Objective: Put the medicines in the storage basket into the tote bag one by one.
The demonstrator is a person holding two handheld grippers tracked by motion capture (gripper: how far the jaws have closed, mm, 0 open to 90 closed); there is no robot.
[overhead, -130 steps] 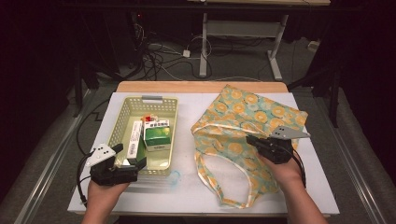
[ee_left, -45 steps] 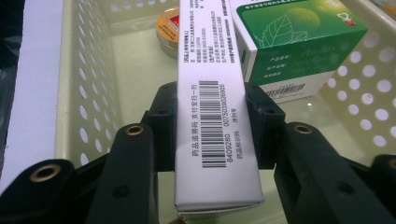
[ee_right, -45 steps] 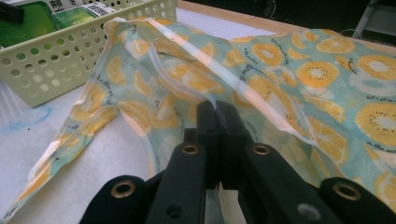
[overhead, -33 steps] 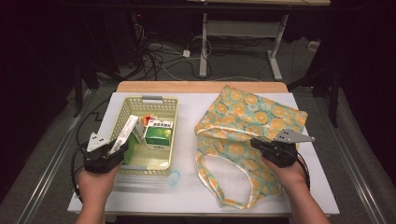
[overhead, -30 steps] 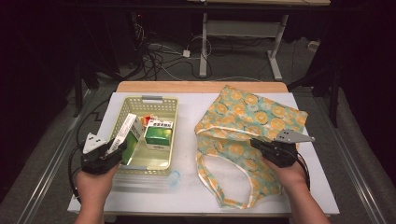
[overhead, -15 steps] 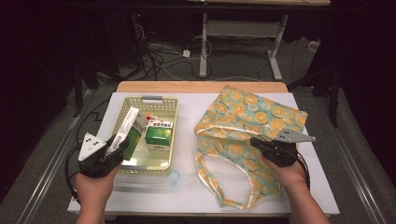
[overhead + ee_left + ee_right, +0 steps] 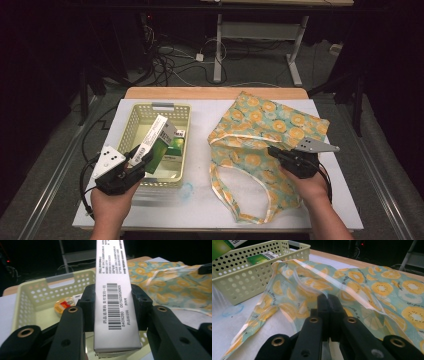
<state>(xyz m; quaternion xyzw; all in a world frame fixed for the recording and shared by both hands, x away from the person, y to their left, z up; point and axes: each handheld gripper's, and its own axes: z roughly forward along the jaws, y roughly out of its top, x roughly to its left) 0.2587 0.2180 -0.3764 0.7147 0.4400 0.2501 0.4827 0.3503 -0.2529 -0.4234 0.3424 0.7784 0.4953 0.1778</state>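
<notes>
Table brightly lit from above, surroundings dark; close gripper views slightly soft

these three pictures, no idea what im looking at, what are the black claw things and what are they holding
They are hand tools, not a robot. A person at a white table holds one two-jaw claw in each hand.

The high view is taken from above the person's side and looks down on the table. The other two come from small cameras riding on each claw, looking along its black jaws.

On the table stand a pale yellow perforated basket with a green box inside, and beside it lies a fabric bag printed with citrus slices.

The left claw is shut on a long white box with a barcode, tilted up above the basket. The right claw is shut on the bag's rim, pinching the cloth.
</notes>
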